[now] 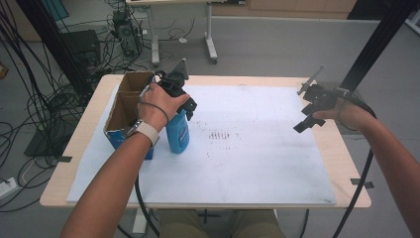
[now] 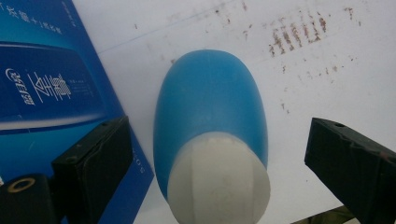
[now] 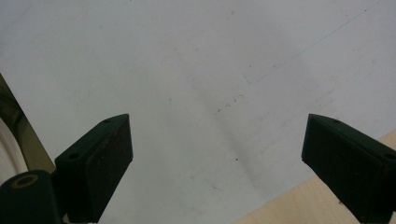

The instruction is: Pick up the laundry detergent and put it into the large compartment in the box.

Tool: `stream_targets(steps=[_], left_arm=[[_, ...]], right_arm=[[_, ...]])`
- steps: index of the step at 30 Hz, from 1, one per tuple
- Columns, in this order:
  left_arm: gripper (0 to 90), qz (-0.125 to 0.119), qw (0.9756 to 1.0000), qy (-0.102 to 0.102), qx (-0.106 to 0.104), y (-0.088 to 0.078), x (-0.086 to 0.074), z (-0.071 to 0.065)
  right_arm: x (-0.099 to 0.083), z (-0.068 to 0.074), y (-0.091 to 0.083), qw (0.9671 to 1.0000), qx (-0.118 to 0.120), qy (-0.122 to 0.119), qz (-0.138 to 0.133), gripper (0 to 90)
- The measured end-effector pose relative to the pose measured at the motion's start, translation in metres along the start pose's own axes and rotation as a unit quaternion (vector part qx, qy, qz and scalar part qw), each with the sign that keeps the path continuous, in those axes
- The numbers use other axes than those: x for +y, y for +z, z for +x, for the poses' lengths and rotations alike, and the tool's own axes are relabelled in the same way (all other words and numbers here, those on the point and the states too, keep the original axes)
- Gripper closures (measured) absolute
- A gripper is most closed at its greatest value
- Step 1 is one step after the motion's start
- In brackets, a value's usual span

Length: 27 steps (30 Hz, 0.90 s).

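High view: left tongs [image 1: 187,110] hang right over the blue bottle [image 1: 177,133], which stands upright nr the left edge of the tabletop [image 1: 346,148], on the white sheet [image 1: 257,148], just beside the open cardboard box [image 1: 130,106]. Right tongs [image 1: 308,120] hover well apart, nr the right edge, holding nothing.

Left gripper view: jaws wide, one each side of the bottle's white cap [image 2: 218,179], neither touching. Bottle body w/ rounded shoulders slopes away below. Left jaw sits v. close to the blue box wall [image 2: 46,93]. Risk: closing here could catch the box w/ that jaw, or pinch off-centre on the curved, smooth plastic so the bottle squirts out or tips. Tall + narrow base = easy to topple if bumped.

Right gripper view: jaws wide, empty, over bare sheet and a strip of tabletop edge [image 3: 299,205]. Too far off to steady the bottle if it goes over.
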<state>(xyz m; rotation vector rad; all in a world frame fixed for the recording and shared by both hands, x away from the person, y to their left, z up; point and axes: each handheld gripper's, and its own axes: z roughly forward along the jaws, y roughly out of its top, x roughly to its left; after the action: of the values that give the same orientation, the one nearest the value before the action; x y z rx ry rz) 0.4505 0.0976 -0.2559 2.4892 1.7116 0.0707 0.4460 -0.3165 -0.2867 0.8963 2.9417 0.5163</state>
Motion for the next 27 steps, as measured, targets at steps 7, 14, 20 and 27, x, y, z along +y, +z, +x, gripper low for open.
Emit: stream_targets(steps=[7,14,20,27], left_arm=[[8.1,-0.002,1.0,0.0,0.0,-0.0001,0.0001,-0.0001],[8.1,-0.002,1.0,0.0,0.0,-0.0002,0.0,-0.0002],[8.1,-0.001,1.0,0.0,-0.002,0.0001,0.0002,-0.0008],[8.3,-0.003,1.0,-0.001,-0.002,-0.0001,-0.0001,0.0]], right_arm=[[0.0002,-0.0002,-0.0004,1.0,0.0,-0.001,0.0,8.8],[-0.0009,-0.0006,-0.0015,1.0,0.0,0.001,-0.002,8.8],[-0.0009,-0.0001,-0.0017,1.0,0.0,0.001,-0.002,8.8],[-0.0008,-0.0003,-0.0015,1.0,-0.001,0.001,-0.002,8.8]])
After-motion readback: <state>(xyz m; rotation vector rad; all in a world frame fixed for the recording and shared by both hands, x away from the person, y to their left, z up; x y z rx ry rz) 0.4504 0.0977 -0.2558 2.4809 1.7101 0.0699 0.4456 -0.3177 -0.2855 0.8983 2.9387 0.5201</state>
